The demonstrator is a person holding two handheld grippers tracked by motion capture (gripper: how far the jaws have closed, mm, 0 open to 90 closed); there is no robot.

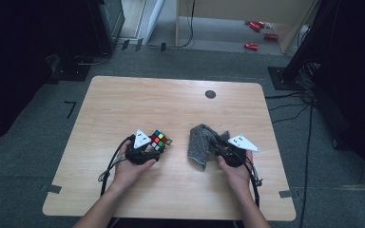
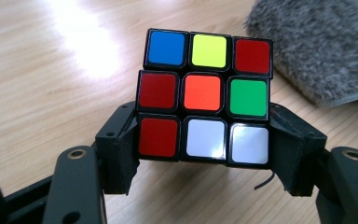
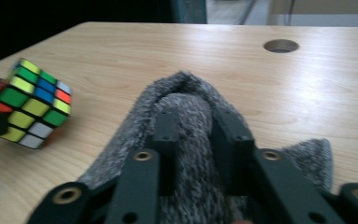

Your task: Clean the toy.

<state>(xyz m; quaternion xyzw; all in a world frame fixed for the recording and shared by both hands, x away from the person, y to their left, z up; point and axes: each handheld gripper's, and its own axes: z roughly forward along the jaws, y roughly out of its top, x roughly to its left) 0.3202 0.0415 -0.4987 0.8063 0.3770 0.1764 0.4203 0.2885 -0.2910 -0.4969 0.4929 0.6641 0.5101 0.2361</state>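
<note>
A scrambled Rubik's cube [image 1: 161,140] is held just above the wooden table [image 1: 171,99], left of centre. My left gripper [image 1: 153,147] is shut on it; in the left gripper view both jaws press the lower sides of the cube [image 2: 205,95], around my left gripper [image 2: 205,142]. A grey fuzzy cloth [image 1: 199,142] lies crumpled to the right of the cube. My right gripper [image 1: 220,148] is at the cloth's right side. In the right gripper view a raised fold of the cloth [image 3: 135,135] sits pinched between the jaws of my right gripper [image 3: 196,120]. The cube [image 3: 30,102] shows at the left there.
A round cable hole [image 1: 210,94] lies in the tabletop at the back right of centre. Bare wood spreads behind and to both sides of my hands. Red objects [image 1: 256,26] lie on the floor beyond the table, and dark equipment stands at both sides.
</note>
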